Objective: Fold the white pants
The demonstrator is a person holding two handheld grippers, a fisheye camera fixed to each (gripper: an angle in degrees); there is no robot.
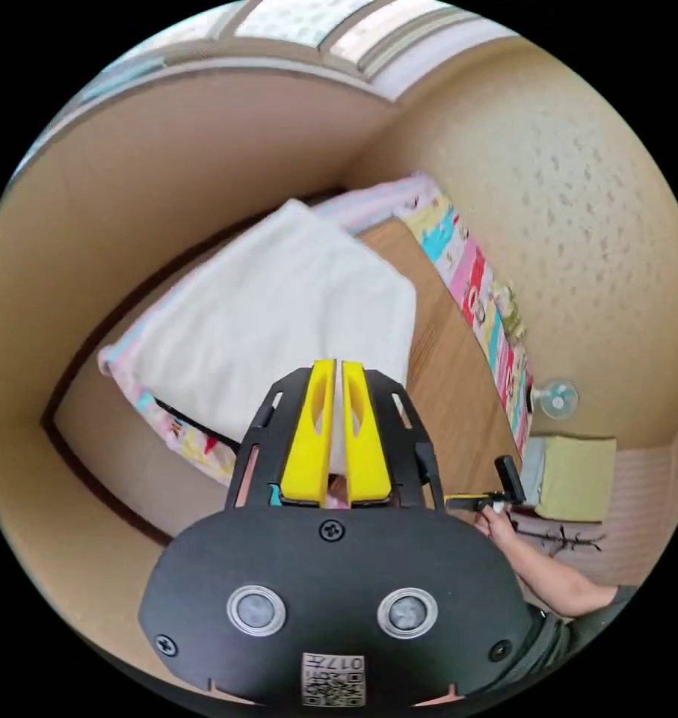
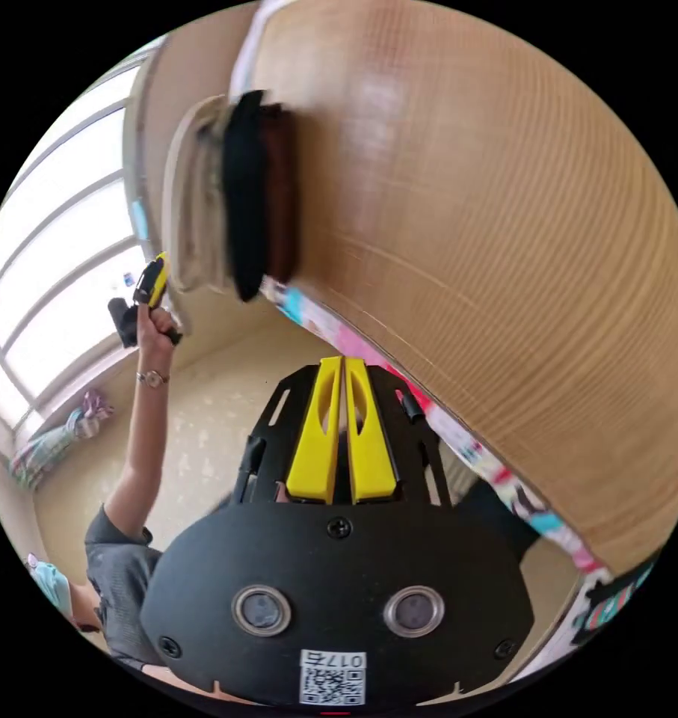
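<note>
The white pants lie folded into a rectangle on a wooden surface. From the side, the white pants top a small stack with a black piece and a brown one under them. My left gripper has its yellow jaws together over the near edge of the pants; I see no cloth pinched between them. A hand holds the left gripper just off the edge of the stack. My right gripper is shut in open air beside the surface's edge, with nothing in it, and the right gripper sits in a hand.
A colourful patterned cover hangs along the edges of the wooden surface. A small fan and a green cushion sit by the wall. Big windows are behind the person's raised arm.
</note>
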